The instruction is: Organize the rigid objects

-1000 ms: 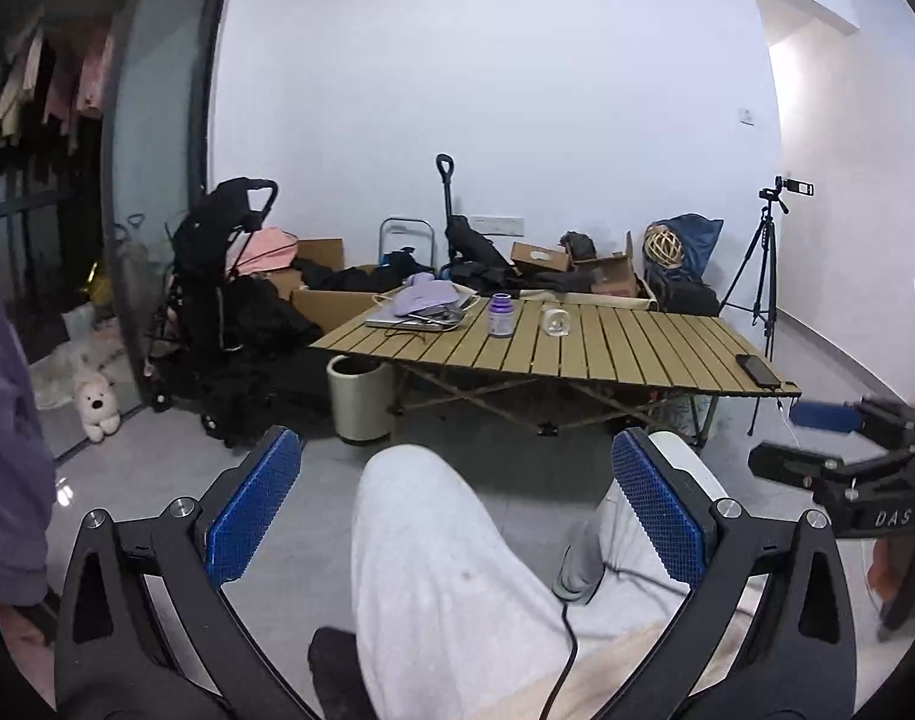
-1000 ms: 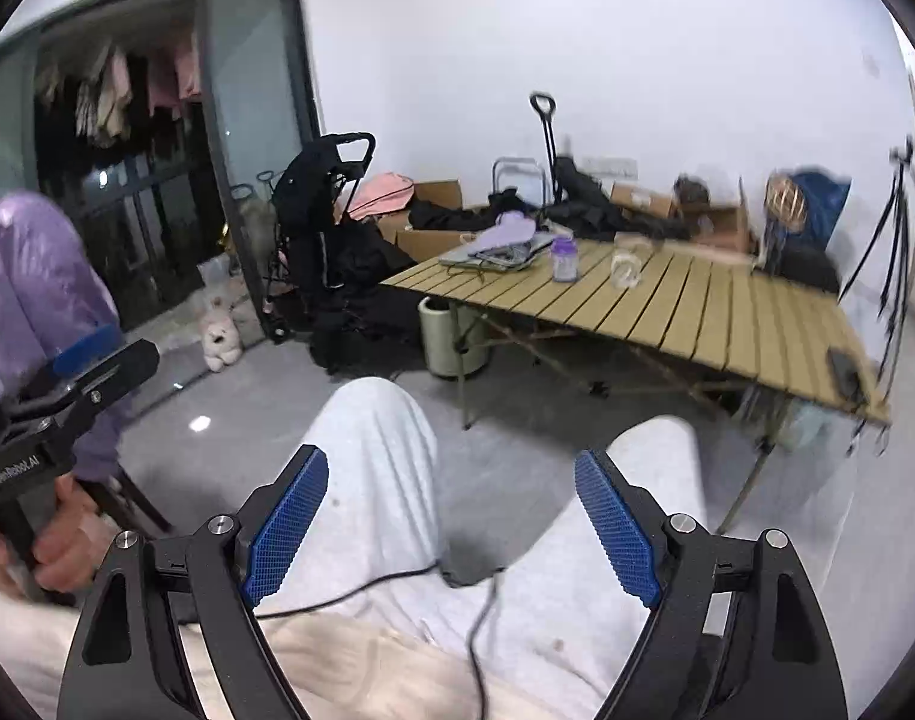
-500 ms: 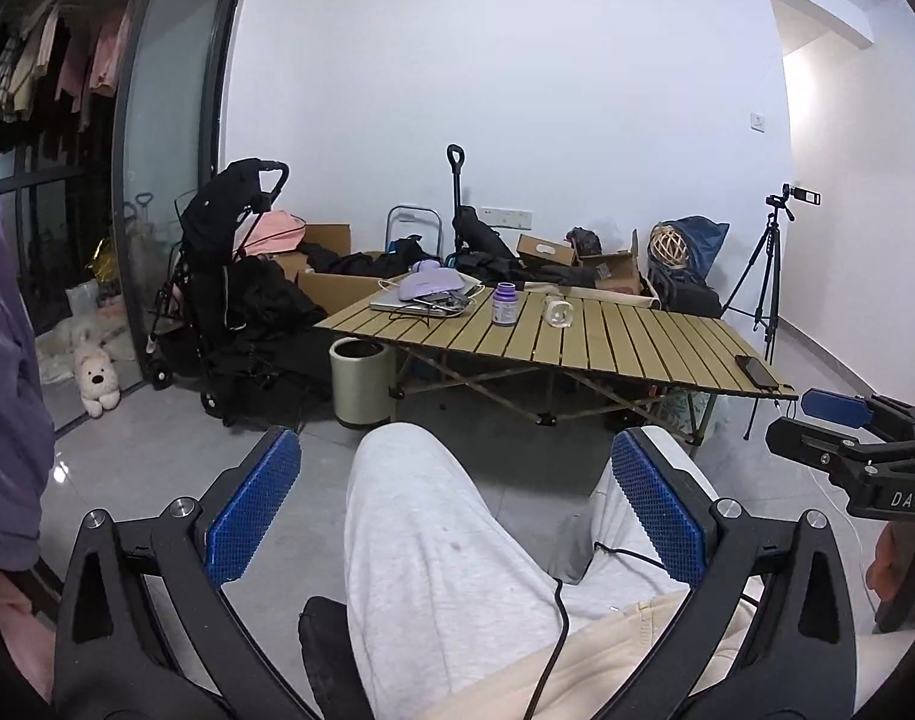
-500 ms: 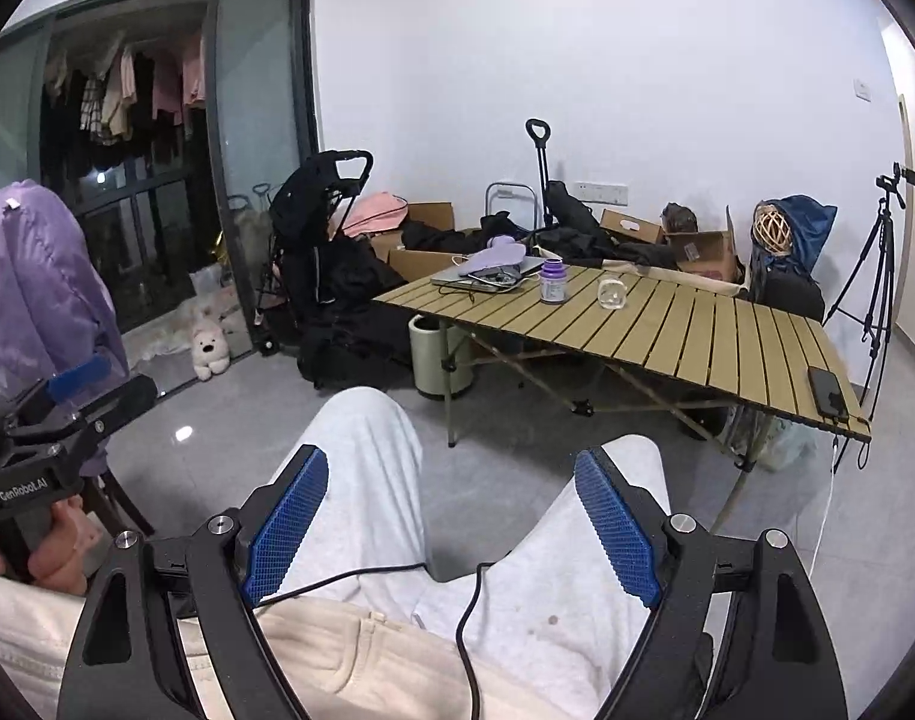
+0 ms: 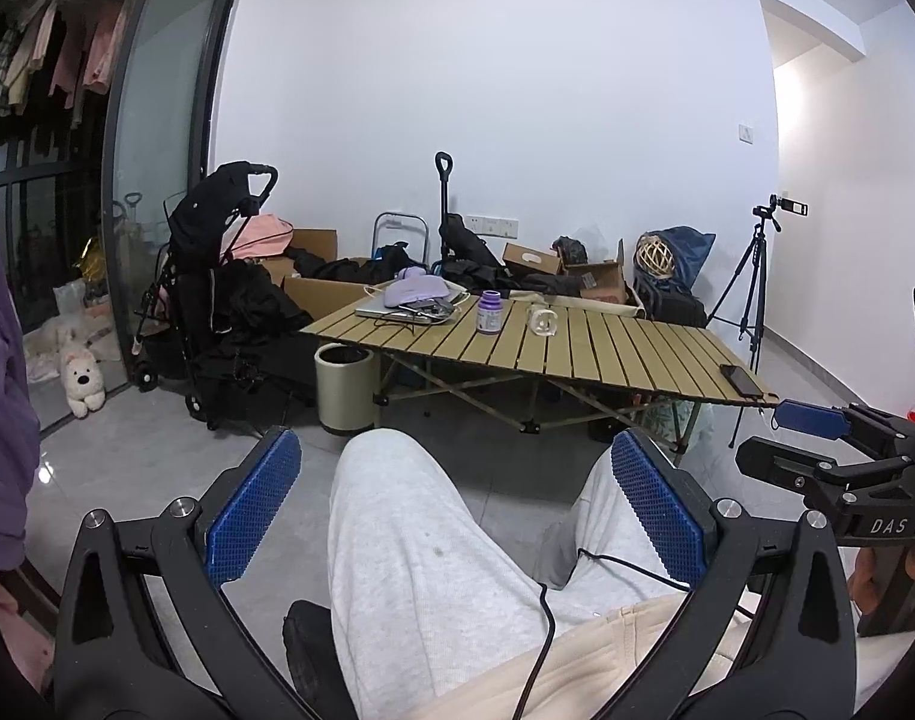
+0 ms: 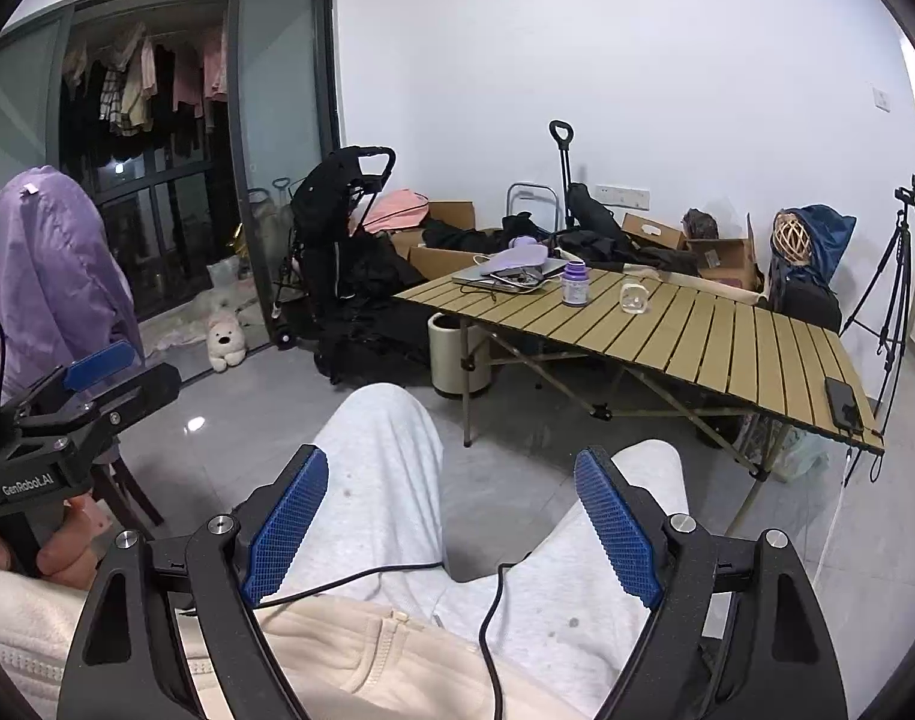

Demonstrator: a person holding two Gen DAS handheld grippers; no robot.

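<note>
Two grippers, my left gripper (image 5: 456,503) and right gripper (image 6: 452,521), are hovering spread wide over my lap, holding nothing; the purple bottle (image 6: 576,282) and glass cup (image 6: 633,296) are sitting far off on the counter (image 6: 727,336).

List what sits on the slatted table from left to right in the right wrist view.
Laptop with the purple item on it → purple bottle → clear glass cup → black phone, all on the table.
</note>
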